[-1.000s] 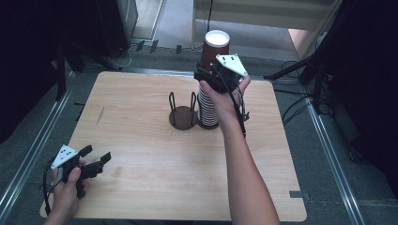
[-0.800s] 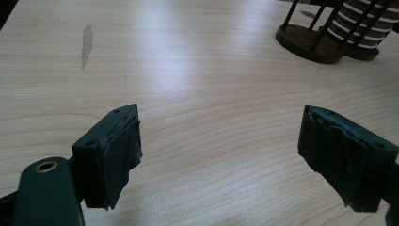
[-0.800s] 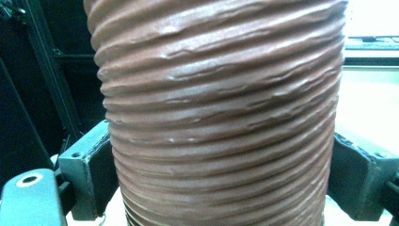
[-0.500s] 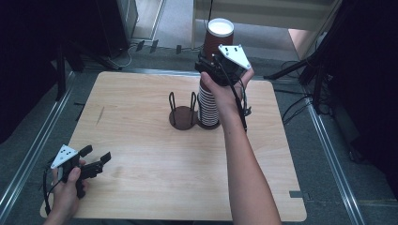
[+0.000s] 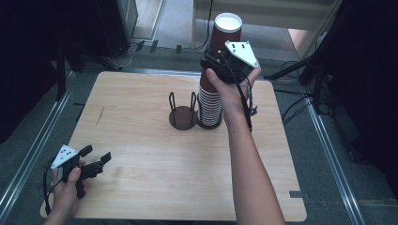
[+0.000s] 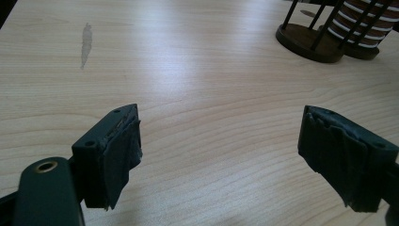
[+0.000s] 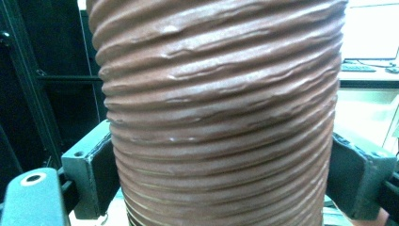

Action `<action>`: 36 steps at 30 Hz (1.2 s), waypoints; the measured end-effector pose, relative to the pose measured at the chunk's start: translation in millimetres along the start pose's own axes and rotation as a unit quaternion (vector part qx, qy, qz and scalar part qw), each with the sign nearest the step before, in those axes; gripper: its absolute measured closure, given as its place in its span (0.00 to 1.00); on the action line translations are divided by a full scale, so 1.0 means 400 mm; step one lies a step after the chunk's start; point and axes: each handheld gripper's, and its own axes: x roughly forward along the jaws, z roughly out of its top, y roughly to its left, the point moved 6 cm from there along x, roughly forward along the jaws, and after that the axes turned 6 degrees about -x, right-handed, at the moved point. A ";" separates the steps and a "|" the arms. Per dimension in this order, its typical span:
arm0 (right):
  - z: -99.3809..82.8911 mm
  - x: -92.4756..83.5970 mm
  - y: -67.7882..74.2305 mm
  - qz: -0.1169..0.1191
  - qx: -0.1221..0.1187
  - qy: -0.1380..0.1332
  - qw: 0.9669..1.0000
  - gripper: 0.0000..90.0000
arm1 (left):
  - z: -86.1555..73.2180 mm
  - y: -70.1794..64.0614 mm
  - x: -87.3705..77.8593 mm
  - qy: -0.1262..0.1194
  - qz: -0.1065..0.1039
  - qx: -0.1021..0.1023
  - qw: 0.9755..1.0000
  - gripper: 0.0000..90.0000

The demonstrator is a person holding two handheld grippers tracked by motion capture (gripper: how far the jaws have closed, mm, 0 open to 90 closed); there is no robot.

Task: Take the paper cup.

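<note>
My right gripper (image 5: 214, 64) is shut on a brown ribbed paper cup (image 5: 225, 32), held upright above a stack of like cups (image 5: 210, 107) at the table's far middle. In the right gripper view the cup (image 7: 221, 94) sits between both pads (image 7: 94, 174), which press its sides. The gripper hides the cup's lower end, so I cannot tell whether it is free of the stack. My left gripper (image 5: 95, 161) rests at the near left corner, open with nothing between its jaws; the left gripper view looks across bare wood between the spread jaws of that gripper (image 6: 221, 141).
A dark round holder with wire posts (image 5: 183, 115) stands just left of the stack, and shows at the top right as holder (image 6: 306, 40) in the left gripper view. The wooden table (image 5: 141, 140) has a small grey smear (image 6: 86, 42). Metal rails and cables run beside it.
My right gripper has risen with the cup, which now stands higher above the stack. The left gripper has stayed where it was.
</note>
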 end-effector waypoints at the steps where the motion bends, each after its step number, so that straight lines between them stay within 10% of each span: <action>1: 0.001 -0.002 -0.001 0.006 0.002 0.000 1.000 0.14 | 0.000 0.000 0.000 0.000 0.000 0.000 1.000 0.16; 36: -0.026 -0.121 -0.077 -0.005 -0.014 -0.010 1.000 0.13 | 0.000 0.000 0.003 0.007 0.003 0.000 1.000 0.16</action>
